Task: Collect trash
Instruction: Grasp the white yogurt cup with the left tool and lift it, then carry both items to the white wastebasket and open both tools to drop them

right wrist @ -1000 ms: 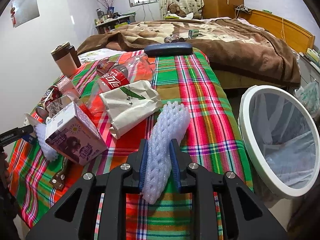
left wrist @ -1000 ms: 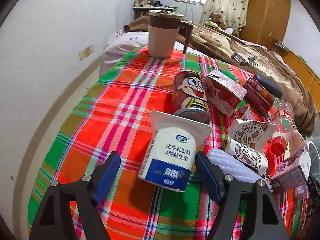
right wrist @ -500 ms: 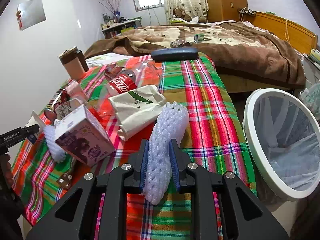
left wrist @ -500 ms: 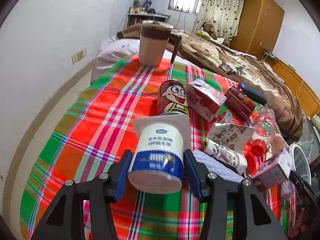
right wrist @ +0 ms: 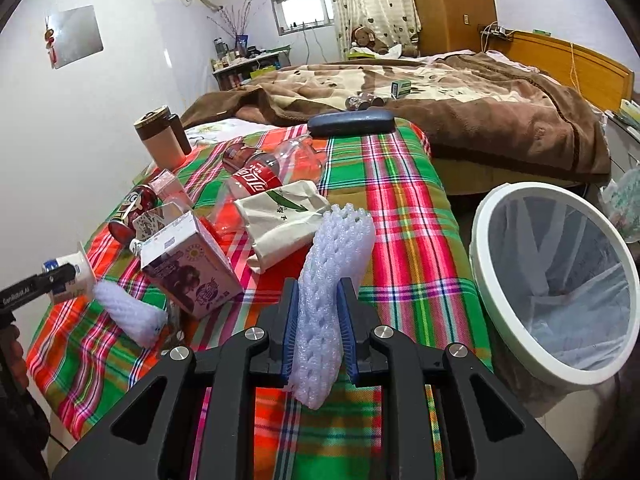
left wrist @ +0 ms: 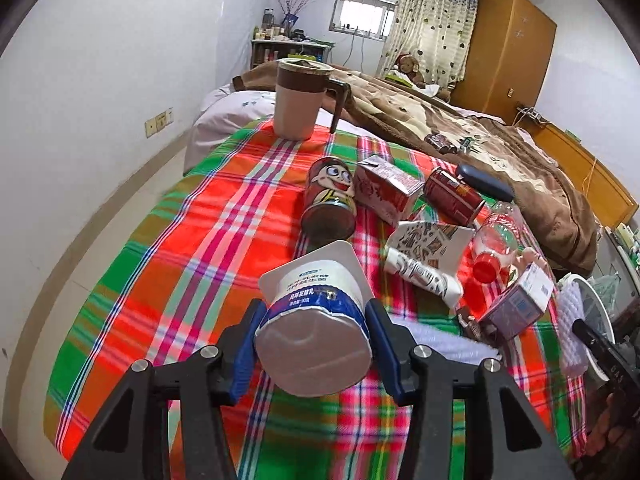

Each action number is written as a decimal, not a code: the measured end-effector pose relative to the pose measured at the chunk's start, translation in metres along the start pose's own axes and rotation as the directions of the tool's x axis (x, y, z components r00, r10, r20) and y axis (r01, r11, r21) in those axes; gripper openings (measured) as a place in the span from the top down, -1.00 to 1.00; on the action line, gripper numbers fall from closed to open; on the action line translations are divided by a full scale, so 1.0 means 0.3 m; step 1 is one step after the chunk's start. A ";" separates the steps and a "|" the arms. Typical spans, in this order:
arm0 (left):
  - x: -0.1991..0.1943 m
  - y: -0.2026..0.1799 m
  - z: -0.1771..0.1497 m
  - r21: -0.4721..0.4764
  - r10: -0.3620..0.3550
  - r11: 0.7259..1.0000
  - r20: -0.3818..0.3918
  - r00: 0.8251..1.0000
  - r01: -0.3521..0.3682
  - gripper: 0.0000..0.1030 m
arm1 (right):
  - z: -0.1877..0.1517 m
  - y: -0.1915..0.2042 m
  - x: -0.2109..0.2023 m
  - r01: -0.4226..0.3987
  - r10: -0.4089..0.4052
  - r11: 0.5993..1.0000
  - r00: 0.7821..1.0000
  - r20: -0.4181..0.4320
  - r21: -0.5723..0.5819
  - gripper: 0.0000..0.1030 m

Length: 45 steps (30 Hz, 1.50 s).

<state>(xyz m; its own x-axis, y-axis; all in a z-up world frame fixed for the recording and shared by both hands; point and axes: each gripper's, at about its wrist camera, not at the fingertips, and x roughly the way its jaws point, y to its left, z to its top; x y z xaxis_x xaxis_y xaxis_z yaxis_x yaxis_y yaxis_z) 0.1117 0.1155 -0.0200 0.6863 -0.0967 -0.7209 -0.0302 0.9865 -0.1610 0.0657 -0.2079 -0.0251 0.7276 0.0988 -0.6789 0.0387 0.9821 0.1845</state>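
Observation:
A white and blue yogurt cup (left wrist: pixel 316 344) is clamped between the blue pads of my left gripper (left wrist: pixel 315 312), held bottom-first above the plaid cloth (left wrist: pixel 192 264). From the right wrist view, that cup (right wrist: pixel 76 262) shows at the far left. My right gripper (right wrist: pixel 319 286) is shut on a white foam fruit net (right wrist: pixel 340 240) that sticks up above the cloth. The white-rimmed trash bin (right wrist: pixel 478 240) with a clear liner stands beside the bed, to the right of the foam net.
On the cloth lie a cartoon can (left wrist: pixel 330 196), a red carton (left wrist: pixel 386 188), a red can (left wrist: pixel 452 192), a plastic bottle (left wrist: pixel 496 236), a purple carton (right wrist: pixel 188 268), a paper bag (right wrist: pixel 284 216) and another foam net (right wrist: pixel 128 312). A lidded mug (left wrist: pixel 298 96) and a dark case (right wrist: pixel 352 122) sit farther back.
My left gripper closed on the yogurt cup and lifted it off the cloth, tipping its bottom toward the camera. The right gripper kept hold of the foam net and barely moved.

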 end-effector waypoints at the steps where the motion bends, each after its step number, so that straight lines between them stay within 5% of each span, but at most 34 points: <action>1: -0.007 0.006 -0.006 -0.008 0.000 1.000 0.000 1.000 0.000 0.01 | 0.000 0.000 -0.003 -0.004 0.004 1.000 1.000 0.001 0.001 0.61; 11: 0.007 0.014 -0.105 0.045 -0.036 0.998 -0.092 0.995 0.040 -0.02 | -0.024 0.008 -0.012 -0.025 0.025 1.000 1.000 -0.008 -0.007 0.61; 13: 0.018 0.009 -0.108 0.052 -0.044 0.997 -0.108 0.993 0.050 -0.19 | -0.024 0.007 -0.013 -0.021 0.021 1.000 1.000 -0.008 -0.008 0.61; 28: -0.021 -0.022 -0.114 0.075 -0.022 0.997 -0.102 0.995 0.029 -0.19 | -0.032 -0.003 -0.031 -0.025 0.024 1.000 1.000 -0.002 -0.006 0.61; 36: -0.149 -0.155 -0.067 0.136 -0.097 0.986 -0.014 0.995 0.098 -0.19 | -0.015 -0.043 -0.097 -0.054 0.054 0.998 0.997 0.049 0.011 0.61; 45: -0.171 -0.426 0.005 0.235 -0.234 0.946 0.012 0.972 0.224 -0.19 | 0.019 -0.146 -0.185 -0.029 0.026 0.999 0.993 0.113 0.026 0.61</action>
<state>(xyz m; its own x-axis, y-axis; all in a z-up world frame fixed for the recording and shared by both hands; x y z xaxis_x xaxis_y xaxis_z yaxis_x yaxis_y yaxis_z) 0.0814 -0.0055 0.0386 0.6832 -0.3230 -0.6549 0.2962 0.9423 -0.1557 0.0276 -0.2572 0.0085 0.8008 0.1053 -0.5896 0.0357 0.9743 0.2226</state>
